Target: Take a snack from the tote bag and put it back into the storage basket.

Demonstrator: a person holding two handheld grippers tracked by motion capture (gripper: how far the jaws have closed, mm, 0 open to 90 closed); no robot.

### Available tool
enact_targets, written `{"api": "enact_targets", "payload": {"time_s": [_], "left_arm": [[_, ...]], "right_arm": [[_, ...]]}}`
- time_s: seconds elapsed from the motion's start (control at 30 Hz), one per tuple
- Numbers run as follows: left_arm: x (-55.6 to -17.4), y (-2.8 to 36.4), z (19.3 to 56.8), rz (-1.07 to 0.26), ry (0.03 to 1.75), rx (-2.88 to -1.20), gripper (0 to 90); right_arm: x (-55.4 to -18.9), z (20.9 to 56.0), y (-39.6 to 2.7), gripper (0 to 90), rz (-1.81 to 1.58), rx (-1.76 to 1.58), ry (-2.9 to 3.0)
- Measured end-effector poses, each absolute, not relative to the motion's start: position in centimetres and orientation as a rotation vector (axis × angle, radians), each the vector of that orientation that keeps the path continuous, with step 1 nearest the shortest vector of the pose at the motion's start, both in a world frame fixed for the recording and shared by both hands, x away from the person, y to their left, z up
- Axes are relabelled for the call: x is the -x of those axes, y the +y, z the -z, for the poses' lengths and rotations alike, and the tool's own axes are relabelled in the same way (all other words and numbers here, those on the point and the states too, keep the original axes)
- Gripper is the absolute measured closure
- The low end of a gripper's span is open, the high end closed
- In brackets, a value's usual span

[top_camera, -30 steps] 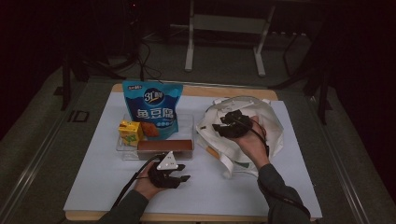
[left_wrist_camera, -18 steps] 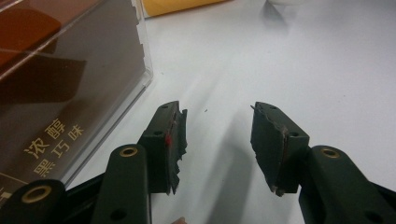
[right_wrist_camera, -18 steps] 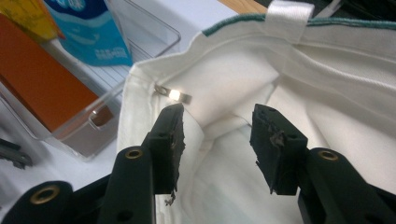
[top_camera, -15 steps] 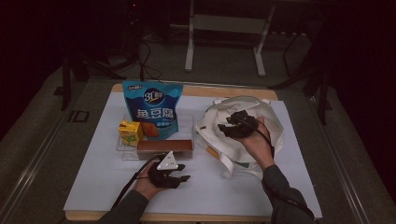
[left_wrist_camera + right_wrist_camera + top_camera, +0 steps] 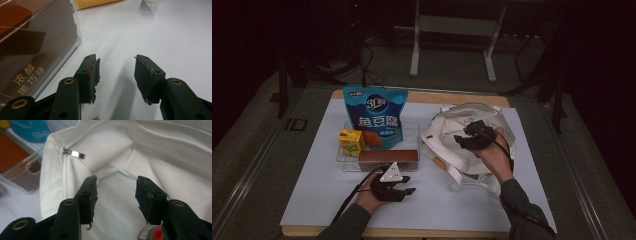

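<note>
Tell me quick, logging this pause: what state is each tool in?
Left tool: open, nothing between its jaws, beside the clear box.
Right tool: open, just been opening, empty, over the white bag.

Desk (image 5: 312,200): wooden top, covered almost edge to edge by a white sheet (image 5: 442,200), with a strip of wood showing along the far and near edges. Lying on the sheet: a clear plastic tray (image 5: 412,135) left of centre, and a white cloth tote bag (image 5: 452,125) right of centre, mouth open, just beside the tray. The left tool (image 5: 404,185) rests on the sheet near the front edge, just in front of the tray.
</note>
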State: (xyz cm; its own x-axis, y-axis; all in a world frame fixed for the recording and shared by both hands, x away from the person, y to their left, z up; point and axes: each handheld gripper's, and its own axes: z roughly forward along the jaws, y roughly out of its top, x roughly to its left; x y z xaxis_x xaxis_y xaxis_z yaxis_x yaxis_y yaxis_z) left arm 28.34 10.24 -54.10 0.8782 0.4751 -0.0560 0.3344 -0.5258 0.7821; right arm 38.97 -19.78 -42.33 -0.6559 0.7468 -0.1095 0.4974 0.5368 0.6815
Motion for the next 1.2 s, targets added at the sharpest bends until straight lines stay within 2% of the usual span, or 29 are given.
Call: {"api": "enact_targets", "payload": {"time_s": [0.83,0.97,1.2], "left_arm": [[-28.3,10.2,54.1,-0.205,0.582,-2.172,52.1],[-28.3,10.2,54.1,-0.205,0.582,-2.172,52.1],[-28.3,10.2,54.1,-0.205,0.583,-2.171,52.1]], "right_arm": [[-38.7,43.4,-23.3,50.7,-0.833,-1.105,2.357],[-38.6,43.6,-23.7,56.0,-0.818,-1.111,2.358],[-38.4,44.0,-24.3,71.3,-0.786,-1.102,2.372]]}}
